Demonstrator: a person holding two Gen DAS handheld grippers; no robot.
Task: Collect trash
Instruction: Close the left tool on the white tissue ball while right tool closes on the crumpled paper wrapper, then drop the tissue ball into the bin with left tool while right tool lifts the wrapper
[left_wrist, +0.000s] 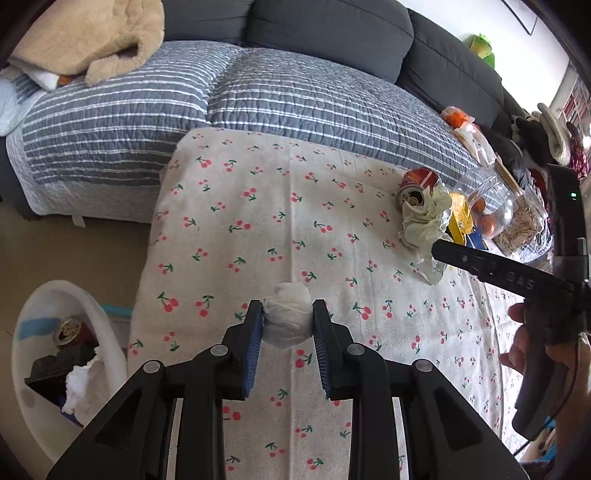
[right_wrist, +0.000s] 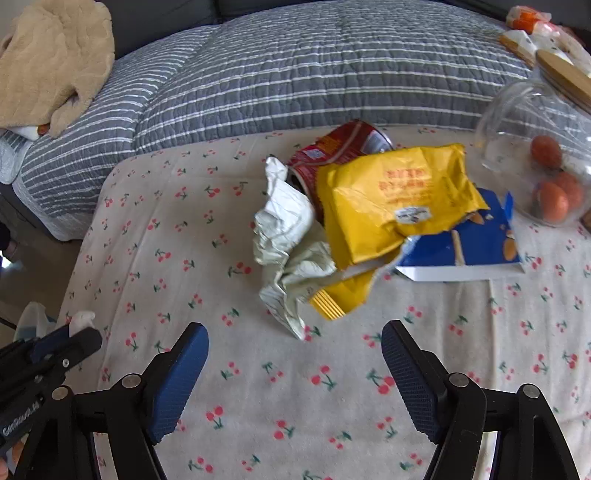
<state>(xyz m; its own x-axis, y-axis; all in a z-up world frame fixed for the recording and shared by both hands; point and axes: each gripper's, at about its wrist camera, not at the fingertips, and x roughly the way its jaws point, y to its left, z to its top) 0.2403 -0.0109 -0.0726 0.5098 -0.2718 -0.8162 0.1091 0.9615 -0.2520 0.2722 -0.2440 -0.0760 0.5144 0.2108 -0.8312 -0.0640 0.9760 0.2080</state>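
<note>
My left gripper (left_wrist: 287, 314) is shut on a crumpled white paper ball (left_wrist: 287, 317), held just above the cherry-print tablecloth (left_wrist: 258, 221). My right gripper (right_wrist: 294, 341) is open and empty, a short way in front of a trash pile: a crumpled pale wrapper (right_wrist: 286, 236), a yellow snack bag (right_wrist: 391, 206), a blue packet (right_wrist: 472, 243) and a red can (right_wrist: 340, 147) lying on its side. The pile also shows in the left wrist view (left_wrist: 428, 214), far right. A white bin (left_wrist: 55, 350) with trash in it stands on the floor at lower left.
A glass jar (right_wrist: 535, 155) with orange fruit lies beside the pile, a wooden lid (right_wrist: 565, 77) behind it. A grey striped quilt (right_wrist: 295, 74) covers the sofa behind the table, with a beige blanket (right_wrist: 48, 55) at its left. More clutter (left_wrist: 524, 221) sits at the table's right.
</note>
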